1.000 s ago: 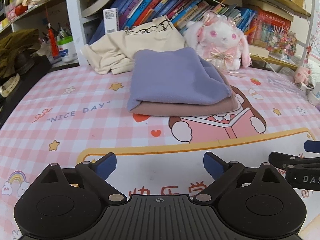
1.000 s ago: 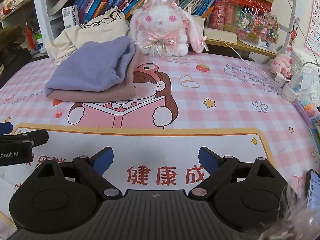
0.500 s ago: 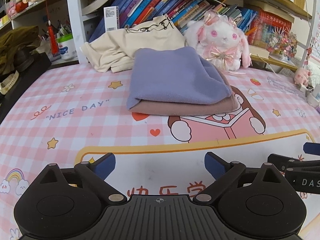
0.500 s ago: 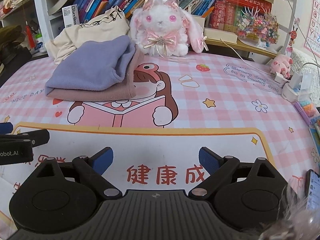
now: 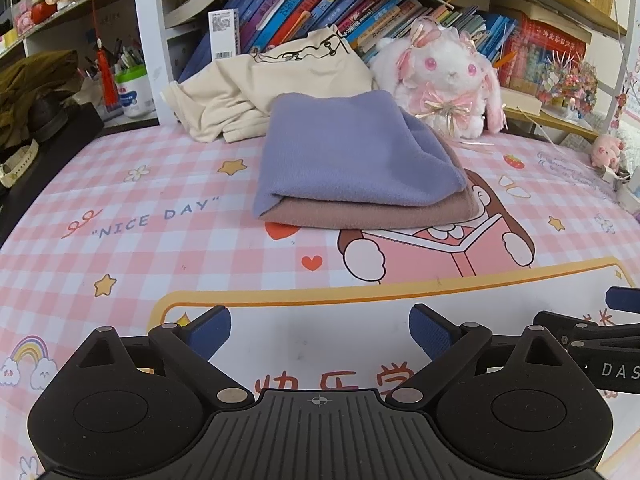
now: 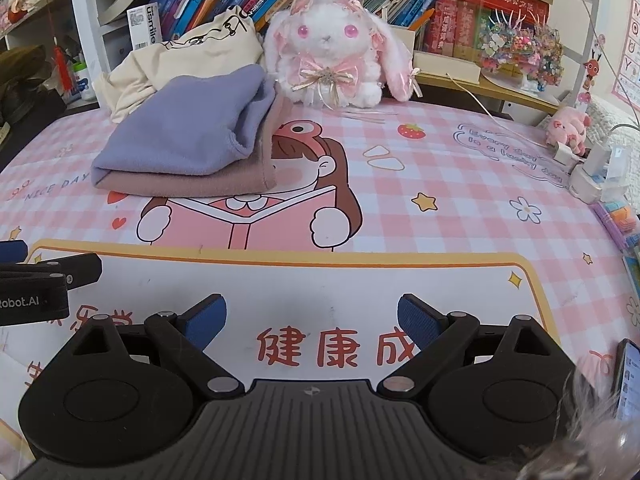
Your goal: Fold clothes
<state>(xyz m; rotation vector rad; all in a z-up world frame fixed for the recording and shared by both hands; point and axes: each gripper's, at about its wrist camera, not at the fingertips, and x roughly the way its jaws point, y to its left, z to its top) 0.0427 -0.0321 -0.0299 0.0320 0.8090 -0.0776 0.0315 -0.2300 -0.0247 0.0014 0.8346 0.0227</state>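
Three garments are seen beside the white plush rabbit: left of it a crumpled cream cotton top, soft and light, best pinched at its hem; before it, folded lilac fleece on folded mauve fleece. Both hand-held grippers, left and right, are held open and empty.

— What is my left gripper made of?
— Matt black plastic, with rough blue pads and shiny metal pins.
— And the purple cloth?
— Soft and fuzzy, like the pink cloth under it. The bunny is fluffy; the table mat is smooth.
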